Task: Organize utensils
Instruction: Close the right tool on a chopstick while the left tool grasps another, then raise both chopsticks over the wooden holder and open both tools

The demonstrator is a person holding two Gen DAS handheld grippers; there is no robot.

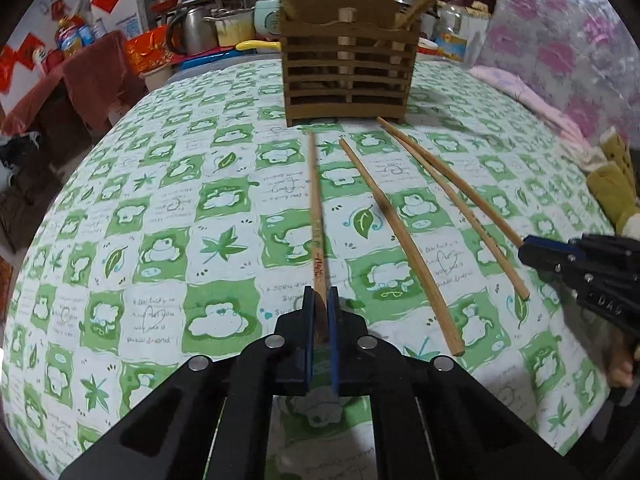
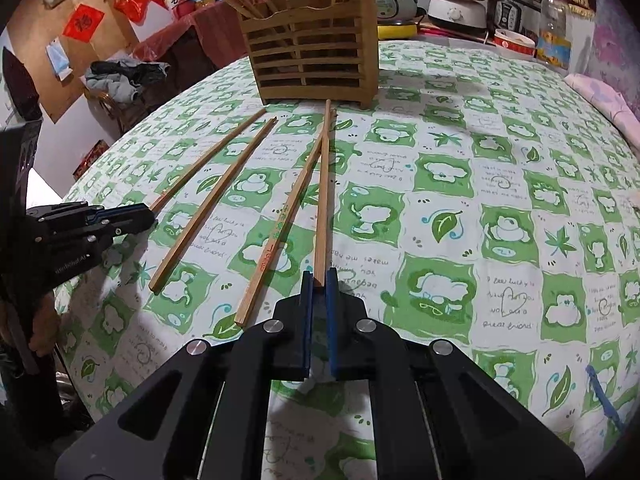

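Both tongs pinching chopsticks: left tongs (image 1: 320,300) on leftmost chopstick (image 1: 316,208), right tongs (image 2: 319,280) on rightmost chopstick (image 2: 323,192). Lift level, tips toward wooden holder (image 1: 347,68), drop in upright.

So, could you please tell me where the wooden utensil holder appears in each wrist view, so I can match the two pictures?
Left wrist view: the wooden utensil holder stands top centre, at the far edge of the green-and-white tablecloth, beyond four chopsticks.
Right wrist view: the holder stands top centre, slightly left, seen at an angle.
Shared landmark: the yellow handle behind the holder, seen to its left in one view and to its right in the other.
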